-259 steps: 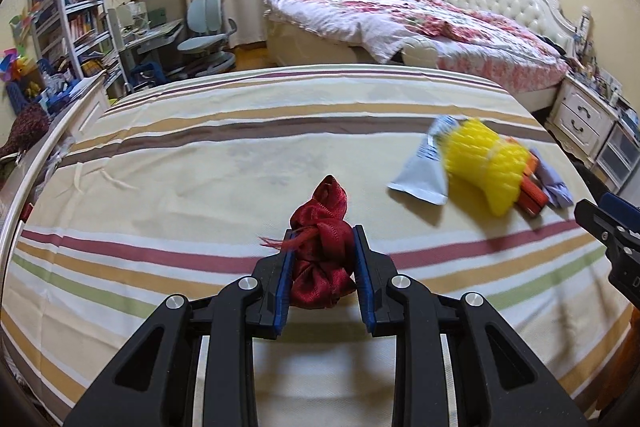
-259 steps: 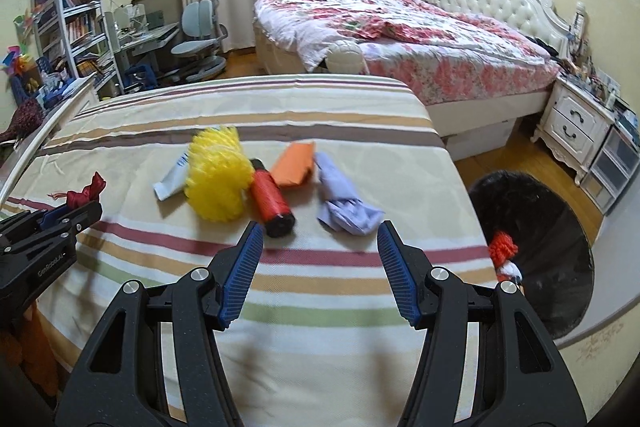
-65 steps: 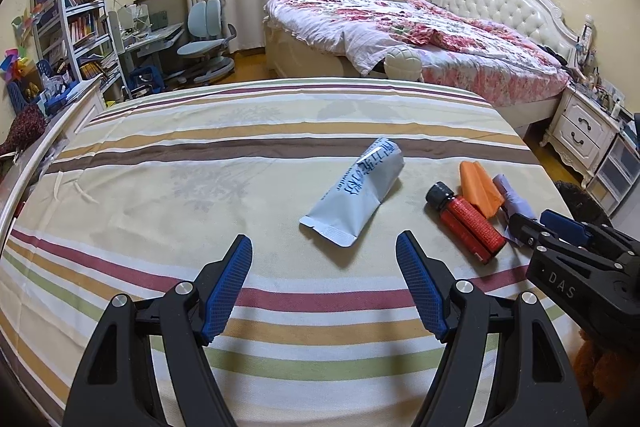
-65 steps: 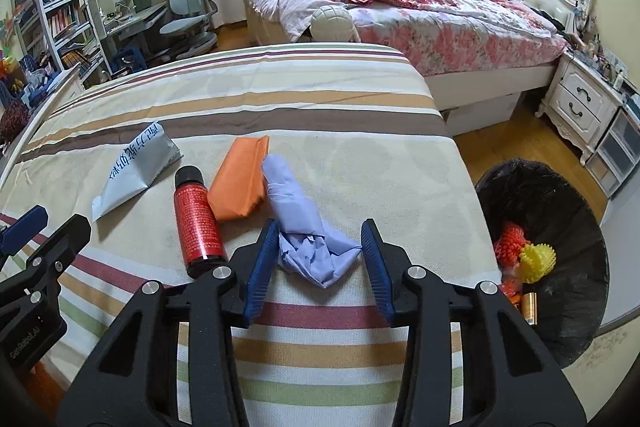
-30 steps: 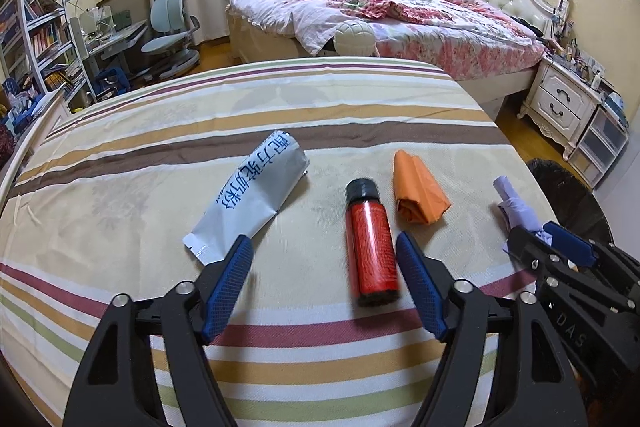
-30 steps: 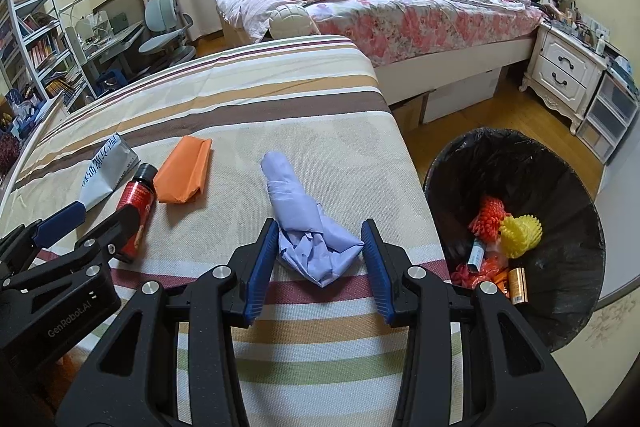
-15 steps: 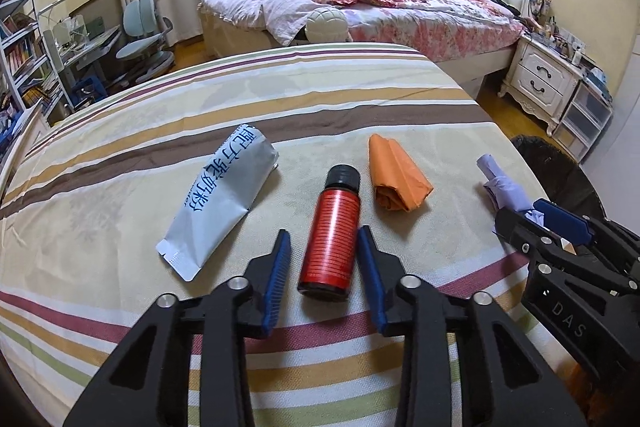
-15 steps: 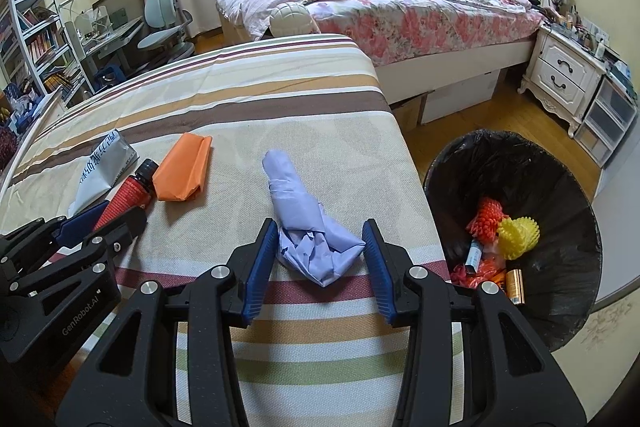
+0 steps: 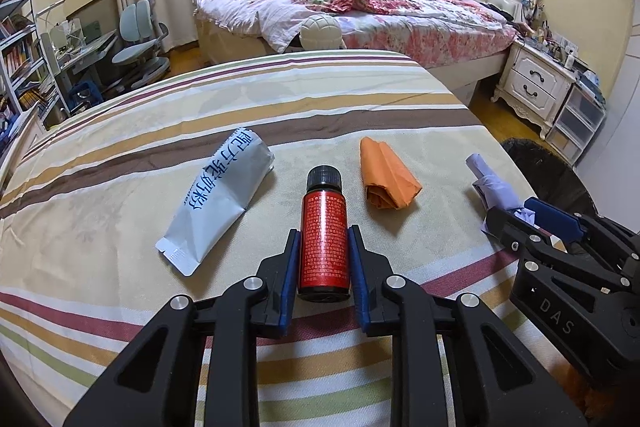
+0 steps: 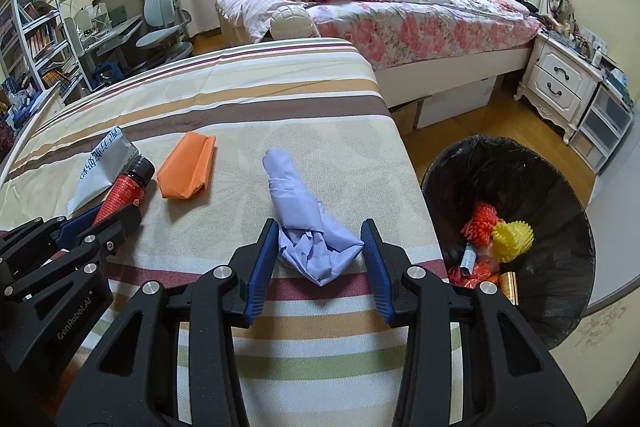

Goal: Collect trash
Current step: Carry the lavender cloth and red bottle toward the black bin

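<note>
my left gripper (image 9: pixel 323 259) is clamped on the small red bottle (image 9: pixel 323 243), blue pads pressed flat against its labelled sides near the base, black cap pointing to twelve o'clock; i hold it low on the body because the bottle lies on its side on the striped bedspread (image 9: pixel 120 187) and the straight wall gives the pads more to bite than the narrow neck would. my right gripper (image 10: pixel 320 259) straddles the crumpled lilac paper (image 10: pixel 308 227), its pads touching the wad's fat end on both sides, though whether they are truly squeezing it or only resting against it i cannot tell. from the bottle, the folded orange paper (image 9: pixel 386 175) lies at about one o'clock, close by but not touching, and the grey-white printed sachet (image 9: pixel 220 203) lies at ten o'clock, slanted, also apart from it. these two are still to be gathered. from my right gripper the black-lined trash bin (image 10: pixel 560 187) stands on the floor at three o'clock, just off the bed's edge, already holding a yellow spiky ball (image 10: pixel 513 235), an orange-red one and other scraps. the bin sits on that side, so i judge the right hand has the short swing, while my bottle must travel across the bed's corner to reach it.
</note>
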